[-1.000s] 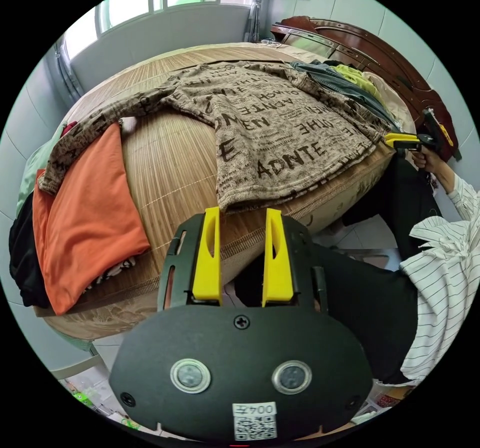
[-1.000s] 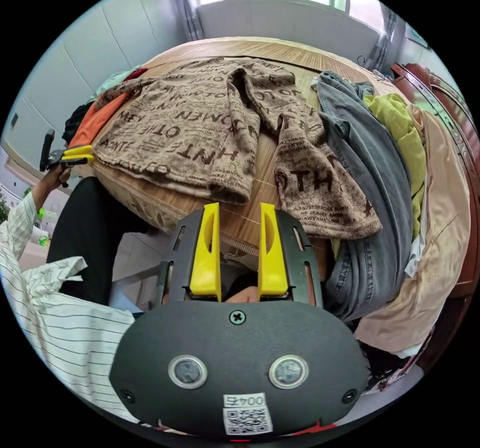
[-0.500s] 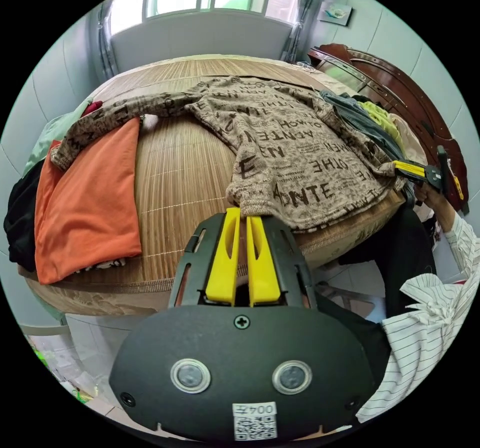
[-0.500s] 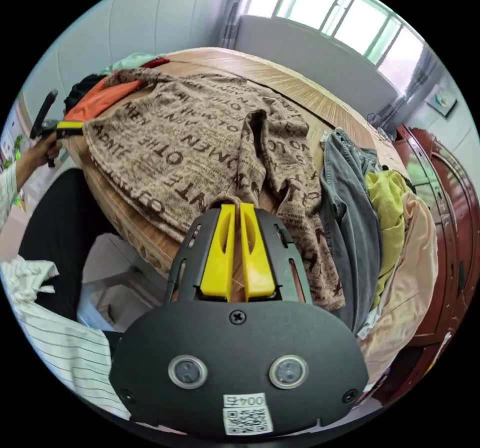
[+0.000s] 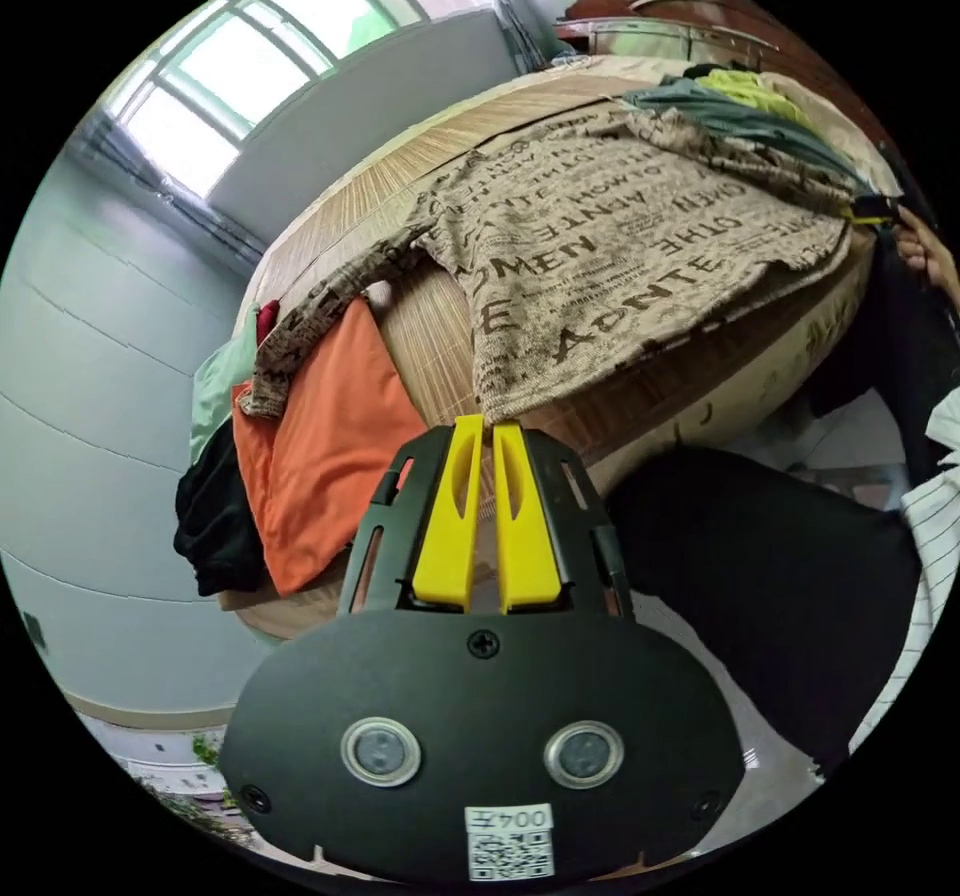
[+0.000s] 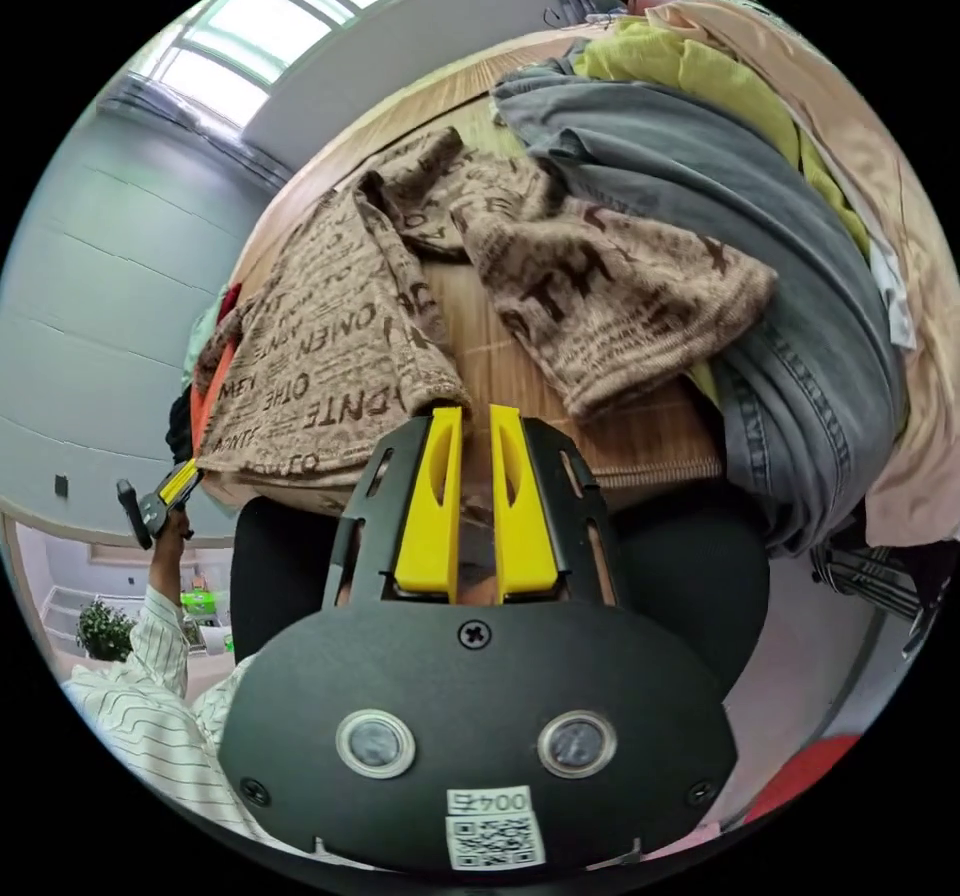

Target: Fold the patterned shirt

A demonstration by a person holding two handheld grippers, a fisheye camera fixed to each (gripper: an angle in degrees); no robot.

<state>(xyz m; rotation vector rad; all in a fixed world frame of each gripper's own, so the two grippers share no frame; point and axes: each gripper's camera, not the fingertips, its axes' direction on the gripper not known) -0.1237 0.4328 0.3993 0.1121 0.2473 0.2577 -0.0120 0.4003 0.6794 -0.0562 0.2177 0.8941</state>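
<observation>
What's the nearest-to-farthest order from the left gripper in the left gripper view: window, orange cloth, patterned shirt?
1. Patterned shirt: its hem corner sits between the left gripper jaws.
2. Orange cloth: beside the gripper, at the bed's edge.
3. Window: far wall, beyond the bed.

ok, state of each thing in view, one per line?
patterned shirt: spread on the bed, hem corners pinched
left claw: shut on the hem corner
right claw: nearly shut on the other corner
orange garment: folded flat under a sleeve
grey jeans: heaped, unfolded
</observation>
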